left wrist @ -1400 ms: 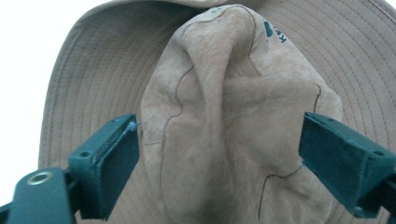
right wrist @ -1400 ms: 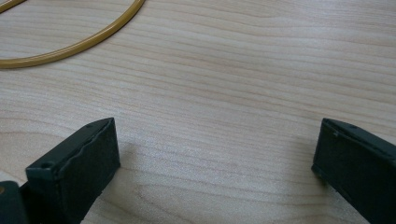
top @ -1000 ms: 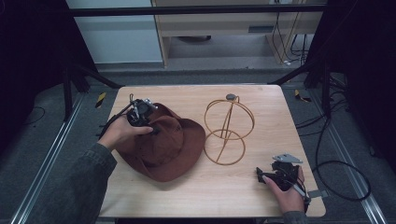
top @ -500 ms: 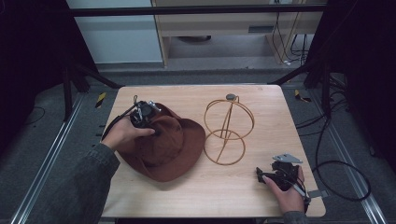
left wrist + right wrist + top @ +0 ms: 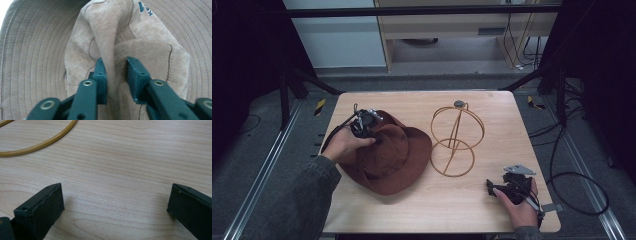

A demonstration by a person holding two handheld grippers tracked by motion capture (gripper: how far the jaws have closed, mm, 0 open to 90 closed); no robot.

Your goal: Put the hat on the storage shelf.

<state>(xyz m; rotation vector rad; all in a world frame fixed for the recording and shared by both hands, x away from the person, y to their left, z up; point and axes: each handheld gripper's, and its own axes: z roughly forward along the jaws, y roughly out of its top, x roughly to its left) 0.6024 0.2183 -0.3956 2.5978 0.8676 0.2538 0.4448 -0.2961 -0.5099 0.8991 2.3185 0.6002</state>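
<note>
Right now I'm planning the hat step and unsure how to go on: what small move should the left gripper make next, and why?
Probably lift the hat a little. The left gripper already pinches a fold of its crown, and the wire hat stand beside it is bare. The right gripper rests open, away from both.

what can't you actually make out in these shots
- Left claw tips: in the high view the hand and hat fabric hide them; the left gripper view shows a fold of crown between them.
- Hat logo: cut off by the top edge of the left gripper view, unreadable.
- Wire stand: the right gripper view shows just an arc of its base ring, the rest cut off.
- Right claw in the high view: too small to judge its gap.
</note>
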